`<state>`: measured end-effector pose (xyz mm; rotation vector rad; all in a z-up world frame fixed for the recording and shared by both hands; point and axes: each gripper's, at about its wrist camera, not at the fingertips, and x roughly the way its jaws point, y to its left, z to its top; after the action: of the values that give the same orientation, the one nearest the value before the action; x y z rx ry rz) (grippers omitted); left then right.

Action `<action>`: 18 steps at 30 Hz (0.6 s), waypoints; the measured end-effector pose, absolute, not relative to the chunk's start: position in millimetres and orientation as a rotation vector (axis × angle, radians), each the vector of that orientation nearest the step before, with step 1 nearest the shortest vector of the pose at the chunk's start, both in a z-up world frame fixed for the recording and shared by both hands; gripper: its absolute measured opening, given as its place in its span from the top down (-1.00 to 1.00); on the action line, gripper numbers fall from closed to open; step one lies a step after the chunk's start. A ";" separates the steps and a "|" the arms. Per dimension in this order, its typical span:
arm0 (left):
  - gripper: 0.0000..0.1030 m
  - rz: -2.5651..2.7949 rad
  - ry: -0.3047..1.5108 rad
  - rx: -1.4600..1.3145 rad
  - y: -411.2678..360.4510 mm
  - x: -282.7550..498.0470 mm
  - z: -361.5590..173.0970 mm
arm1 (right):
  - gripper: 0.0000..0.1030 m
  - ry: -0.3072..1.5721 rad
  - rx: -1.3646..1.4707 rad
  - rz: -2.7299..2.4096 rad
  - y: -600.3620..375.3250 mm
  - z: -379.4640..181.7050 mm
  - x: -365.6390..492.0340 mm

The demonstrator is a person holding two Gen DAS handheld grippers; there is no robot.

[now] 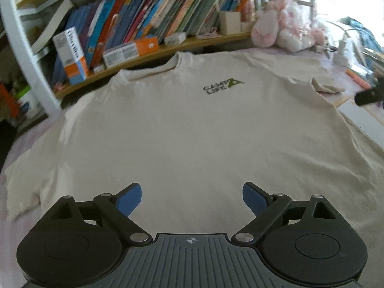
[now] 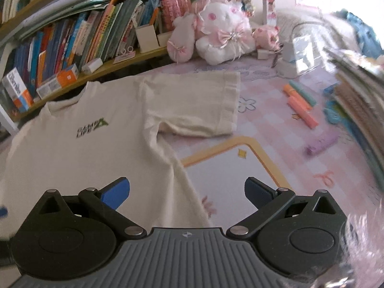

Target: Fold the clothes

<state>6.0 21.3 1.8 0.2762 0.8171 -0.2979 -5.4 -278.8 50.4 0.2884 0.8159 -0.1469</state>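
Note:
A cream T-shirt [image 1: 187, 124] with a small green and black chest logo [image 1: 222, 86] lies spread flat, front up, collar toward the bookshelf. In the left wrist view my left gripper [image 1: 192, 195] hovers open over the shirt's lower middle, nothing between its blue pads. The right wrist view shows the same T-shirt [image 2: 96, 139] with its right sleeve [image 2: 201, 105] laid out sideways. My right gripper [image 2: 187, 190] is open above the shirt's right side edge, near the hem. A dark tip of the right gripper [image 1: 368, 94] shows at the right edge of the left wrist view.
A pink patterned cover [image 2: 276, 129] lies under the shirt. A low bookshelf [image 1: 148, 24] full of books runs along the far side. Plush toys [image 2: 223, 33] sit at the far right. Markers [image 2: 301, 103] and a stack of books [image 2: 355, 91] lie to the right.

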 end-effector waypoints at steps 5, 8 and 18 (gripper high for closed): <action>-0.82 -0.278 0.844 0.254 6.0 -0.7 -1.8 | -0.95 0.829 0.364 -0.108 -310.6 42.6 34.5; -0.82 -0.250 0.855 0.229 -3.0 -1.9 -3.4 | -0.85 0.822 0.393 -0.096 -326.9 38.1 50.4; -0.82 -0.175 0.904 0.192 -12.6 -4.0 -12.5 | 0.35 0.829 0.571 -0.096 -376.9 9.7 69.3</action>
<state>-4.0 -12.6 -12.5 0.1925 0.9039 -0.1748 69.3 -376.9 9.7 0.5714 0.8295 -0.0961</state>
